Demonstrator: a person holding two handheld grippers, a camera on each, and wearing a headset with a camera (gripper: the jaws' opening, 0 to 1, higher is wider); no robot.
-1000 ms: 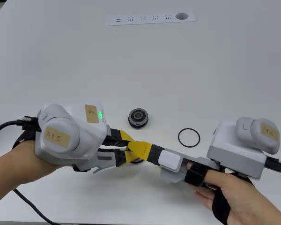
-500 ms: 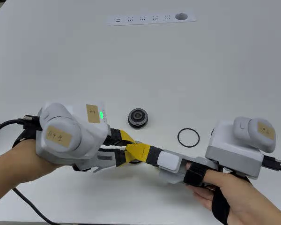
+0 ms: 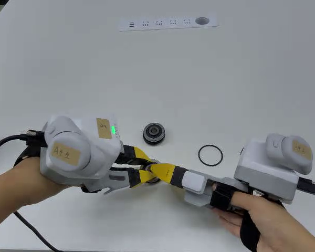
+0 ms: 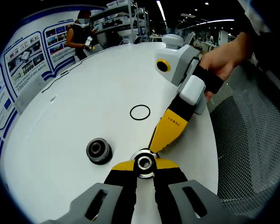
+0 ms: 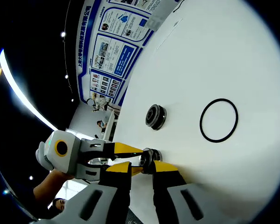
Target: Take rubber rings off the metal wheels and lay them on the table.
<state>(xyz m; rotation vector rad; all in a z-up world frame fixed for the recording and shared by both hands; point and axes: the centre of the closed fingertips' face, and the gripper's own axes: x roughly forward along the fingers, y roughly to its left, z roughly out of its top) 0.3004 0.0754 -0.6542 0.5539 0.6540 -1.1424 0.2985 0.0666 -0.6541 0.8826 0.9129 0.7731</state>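
Table (image 3: 226, 79): bears a loose rubber ring (image 3: 211, 155) and, well left of it, a free metal wheel (image 3: 154, 133).
Left gripper (image 3: 143, 168): jaws pinch the held wheel (image 4: 144, 163).
Right gripper (image 3: 158, 171): angled in from the right, tips at the held wheel's rim. Jaws are close together, grip unclear.

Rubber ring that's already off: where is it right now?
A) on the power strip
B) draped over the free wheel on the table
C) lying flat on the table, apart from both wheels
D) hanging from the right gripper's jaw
C: the rubber ring lies flat on the table, clear of the free wheel and of the held wheel in the left gripper.
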